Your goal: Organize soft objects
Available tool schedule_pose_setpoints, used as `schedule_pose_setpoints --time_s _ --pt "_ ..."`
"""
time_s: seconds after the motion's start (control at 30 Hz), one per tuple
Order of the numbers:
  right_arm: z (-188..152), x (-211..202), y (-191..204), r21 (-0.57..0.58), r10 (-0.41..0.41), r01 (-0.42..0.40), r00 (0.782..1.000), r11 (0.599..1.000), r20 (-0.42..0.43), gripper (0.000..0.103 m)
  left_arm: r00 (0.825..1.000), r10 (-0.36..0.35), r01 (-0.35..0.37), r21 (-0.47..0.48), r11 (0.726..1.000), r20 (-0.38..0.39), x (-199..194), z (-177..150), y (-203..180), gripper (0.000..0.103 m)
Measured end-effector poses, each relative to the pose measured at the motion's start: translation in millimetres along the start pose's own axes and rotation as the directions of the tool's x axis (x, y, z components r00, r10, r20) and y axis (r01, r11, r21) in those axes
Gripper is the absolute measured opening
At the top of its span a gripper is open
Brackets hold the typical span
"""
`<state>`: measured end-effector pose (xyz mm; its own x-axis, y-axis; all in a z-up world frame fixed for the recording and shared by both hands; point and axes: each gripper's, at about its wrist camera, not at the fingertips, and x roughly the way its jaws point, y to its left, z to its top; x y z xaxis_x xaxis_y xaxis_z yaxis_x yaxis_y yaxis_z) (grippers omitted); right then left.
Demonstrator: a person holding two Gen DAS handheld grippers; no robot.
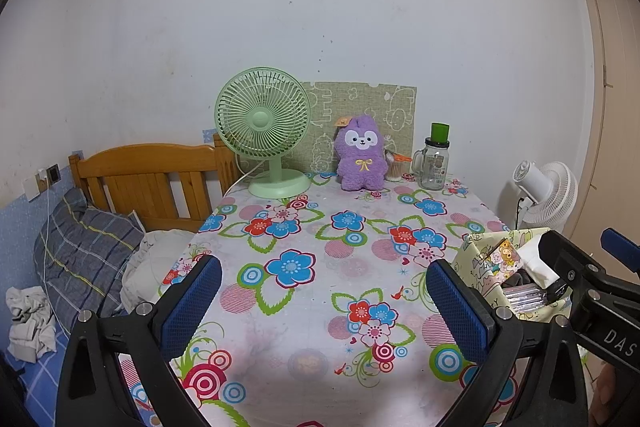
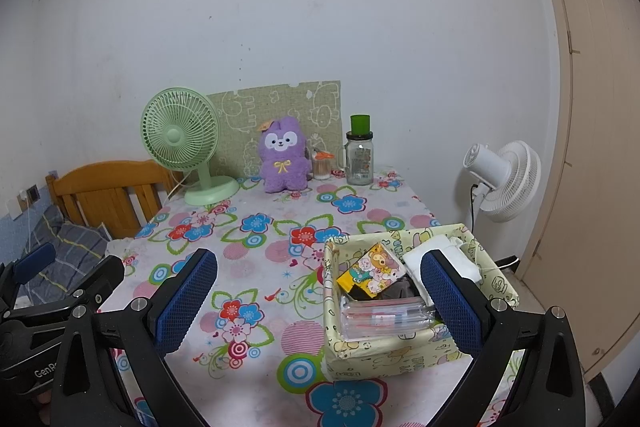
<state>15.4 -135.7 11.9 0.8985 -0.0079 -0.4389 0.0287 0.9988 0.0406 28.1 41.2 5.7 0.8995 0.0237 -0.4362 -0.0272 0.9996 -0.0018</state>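
A purple plush toy (image 1: 362, 155) sits upright at the far edge of the flowered table (image 1: 304, 291), against a green cartoon board; it also shows in the right wrist view (image 2: 283, 157). A pale yellow cartoon fabric box (image 2: 408, 359) with a card pack, clear sleeves and white cloth stands at the near right; its corner shows in the left wrist view (image 1: 476, 259). My left gripper (image 1: 324, 301) is open and empty over the near table. My right gripper (image 2: 320, 291) is open and empty, its right finger over the box.
A green desk fan (image 1: 264, 131) stands left of the plush. A glass jar with a green lid (image 1: 435, 159) and a small cup of sticks (image 2: 322, 165) stand to its right. A wooden bed (image 1: 148, 183) with bedding lies left. A white floor fan (image 2: 504, 179) stands right.
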Motion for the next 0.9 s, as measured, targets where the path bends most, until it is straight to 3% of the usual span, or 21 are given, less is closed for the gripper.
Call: schedule_pose_setpoints --time_s 0.9 --pt "-1.1 0.6 -1.3 0.0 -0.004 0.004 1.0 1.0 -0.004 0.103 1.0 0.001 -0.001 0.002 1.0 -0.001 0.9 0.0 -0.6 0.103"
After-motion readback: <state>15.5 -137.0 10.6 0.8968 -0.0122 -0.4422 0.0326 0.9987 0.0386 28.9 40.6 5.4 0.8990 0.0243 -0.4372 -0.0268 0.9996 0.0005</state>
